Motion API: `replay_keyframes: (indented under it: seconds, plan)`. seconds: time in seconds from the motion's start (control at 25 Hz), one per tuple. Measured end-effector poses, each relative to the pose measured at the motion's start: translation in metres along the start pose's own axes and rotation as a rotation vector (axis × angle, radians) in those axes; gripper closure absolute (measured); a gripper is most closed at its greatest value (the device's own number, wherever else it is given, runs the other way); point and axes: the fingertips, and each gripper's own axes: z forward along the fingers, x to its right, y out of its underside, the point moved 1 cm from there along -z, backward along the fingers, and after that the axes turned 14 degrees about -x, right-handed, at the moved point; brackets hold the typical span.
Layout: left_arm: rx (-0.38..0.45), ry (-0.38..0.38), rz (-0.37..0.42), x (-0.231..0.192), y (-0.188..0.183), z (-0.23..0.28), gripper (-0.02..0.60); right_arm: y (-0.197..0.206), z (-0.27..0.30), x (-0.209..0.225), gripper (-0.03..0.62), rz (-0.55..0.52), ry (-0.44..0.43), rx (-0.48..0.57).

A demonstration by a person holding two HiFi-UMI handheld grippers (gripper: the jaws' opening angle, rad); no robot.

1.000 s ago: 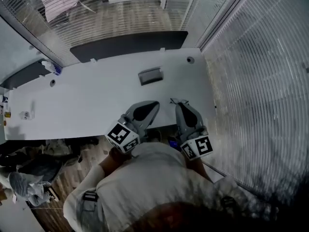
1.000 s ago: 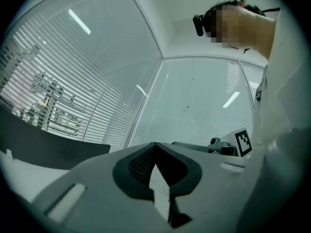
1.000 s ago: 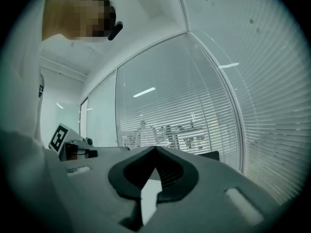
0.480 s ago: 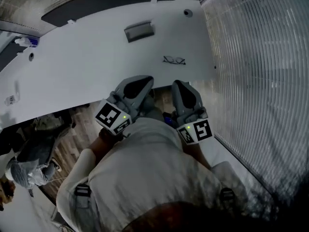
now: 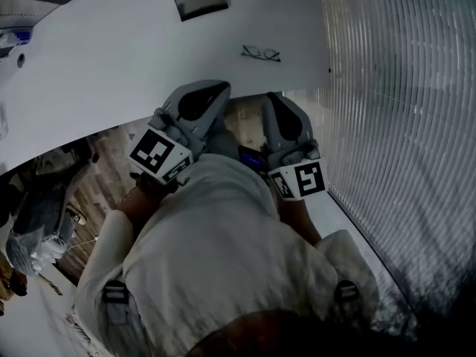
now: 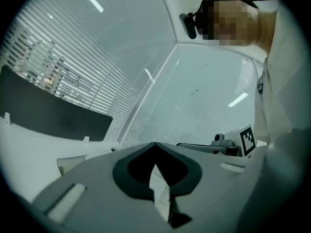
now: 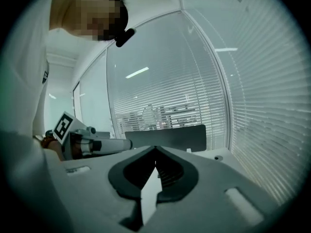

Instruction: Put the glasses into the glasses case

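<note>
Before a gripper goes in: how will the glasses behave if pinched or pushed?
The glasses look thin-rimmed, so probably light and easily bent by a hard pinch. They lie flat on the smooth white table, so a push would likely slide them, not roll them. Whether the arms are folded is too small to tell.

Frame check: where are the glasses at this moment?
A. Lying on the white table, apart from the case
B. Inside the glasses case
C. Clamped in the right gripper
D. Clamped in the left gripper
A: the head view shows the glasses lying on the table, to the right of the glasses case and not touching it.
</note>
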Motion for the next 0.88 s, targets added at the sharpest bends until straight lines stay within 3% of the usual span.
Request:
replay_keyframes:
  seconds: [0.28,0.32,0.88]
  plan:
    - [-0.02,-0.004,0.012,-0.023,0.009,0.027,0.581,0.022,0.03,0.03,0.589,-0.272,0.062,-0.151]
    - [-0.026,0.0,0.011,-0.027,0.015,0.034,0.581,0.029,0.036,0.036,0.556,-0.306,0.062,-0.176]
    - [-0.152,-0.019,-0.063,-0.104,0.107,0.105,0.581,0.167,0.122,0.114,0.522,-0.679,0.071,-0.506]
